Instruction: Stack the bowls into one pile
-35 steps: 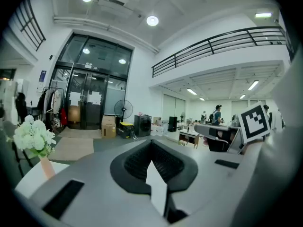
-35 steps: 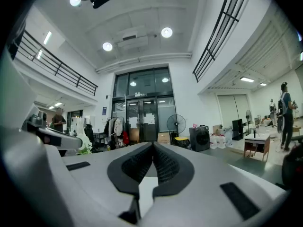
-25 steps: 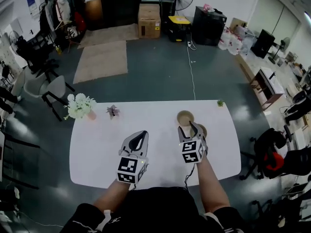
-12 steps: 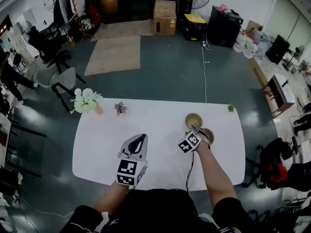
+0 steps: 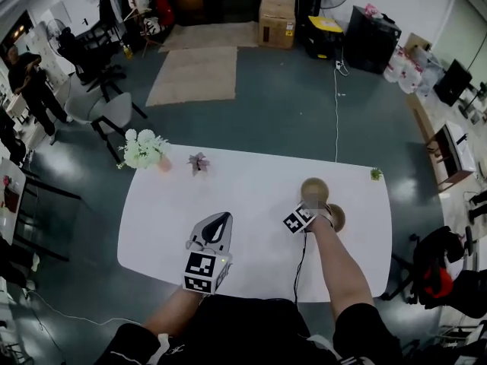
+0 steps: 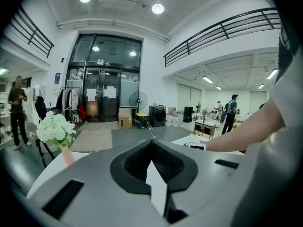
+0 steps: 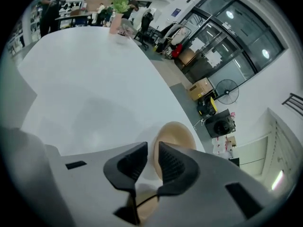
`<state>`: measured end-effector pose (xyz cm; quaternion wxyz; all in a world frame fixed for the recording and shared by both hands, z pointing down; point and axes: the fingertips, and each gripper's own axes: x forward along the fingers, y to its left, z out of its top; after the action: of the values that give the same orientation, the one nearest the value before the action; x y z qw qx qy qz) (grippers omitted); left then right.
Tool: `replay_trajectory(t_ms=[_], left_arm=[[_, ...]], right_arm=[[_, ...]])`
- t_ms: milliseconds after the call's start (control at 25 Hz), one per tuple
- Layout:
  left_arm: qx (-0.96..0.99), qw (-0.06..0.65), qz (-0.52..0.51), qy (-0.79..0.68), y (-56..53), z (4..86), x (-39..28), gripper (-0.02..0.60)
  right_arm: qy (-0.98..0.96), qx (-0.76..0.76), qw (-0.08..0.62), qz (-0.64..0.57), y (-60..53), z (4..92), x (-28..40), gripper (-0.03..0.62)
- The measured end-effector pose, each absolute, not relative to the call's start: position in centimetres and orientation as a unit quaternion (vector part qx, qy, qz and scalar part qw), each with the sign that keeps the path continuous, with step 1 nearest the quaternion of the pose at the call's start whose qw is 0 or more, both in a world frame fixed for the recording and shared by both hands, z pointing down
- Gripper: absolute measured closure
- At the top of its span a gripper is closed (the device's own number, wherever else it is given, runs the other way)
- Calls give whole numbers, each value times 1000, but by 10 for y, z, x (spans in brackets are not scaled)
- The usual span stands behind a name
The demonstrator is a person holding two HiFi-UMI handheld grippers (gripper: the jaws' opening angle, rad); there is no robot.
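Note:
Two tan bowls stand on the right part of the white table (image 5: 228,196), a far bowl (image 5: 313,188) and a near bowl (image 5: 337,217). My right gripper (image 5: 313,213) points steeply down between them, against the near bowl's left rim. In the right gripper view its closing jaws (image 7: 152,145) still show a narrow gap. The far bowl (image 7: 177,134) lies just beyond them and the near bowl (image 7: 142,211) shows low between them. Whether the pads touch it is hidden. My left gripper (image 5: 221,217) hovers over the table's middle, shut and empty (image 6: 151,142).
White flowers in a pink vase (image 5: 143,149) and a small purple plant (image 5: 199,160) stand at the table's far left. A tiny green plant (image 5: 376,174) sits at the far right corner. A cable (image 5: 300,261) hangs from the right gripper. Chairs and boxes surround the table.
The right gripper has come down from over the far bowl to table level between the bowls, rolling over as it went. The left gripper has sunk a little.

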<state>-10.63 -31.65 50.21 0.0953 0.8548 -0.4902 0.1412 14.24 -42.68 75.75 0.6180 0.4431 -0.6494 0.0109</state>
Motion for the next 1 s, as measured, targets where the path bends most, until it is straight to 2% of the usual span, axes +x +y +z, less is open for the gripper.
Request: replay_trajectory(t_ms=[80, 440, 1000], left_arm=[[852, 94, 140, -496, -316, 501, -110, 569], [856, 92, 134, -491, -306, 496, -107, 569], [886, 86, 109, -442, -294, 481, -73, 569]], right_arm=[[-647, 447, 618, 1, -430, 754, 142, 559], [-663, 449, 599, -23, -423, 723, 130, 560], [-657, 521, 540, -75, -360, 603, 142, 557]])
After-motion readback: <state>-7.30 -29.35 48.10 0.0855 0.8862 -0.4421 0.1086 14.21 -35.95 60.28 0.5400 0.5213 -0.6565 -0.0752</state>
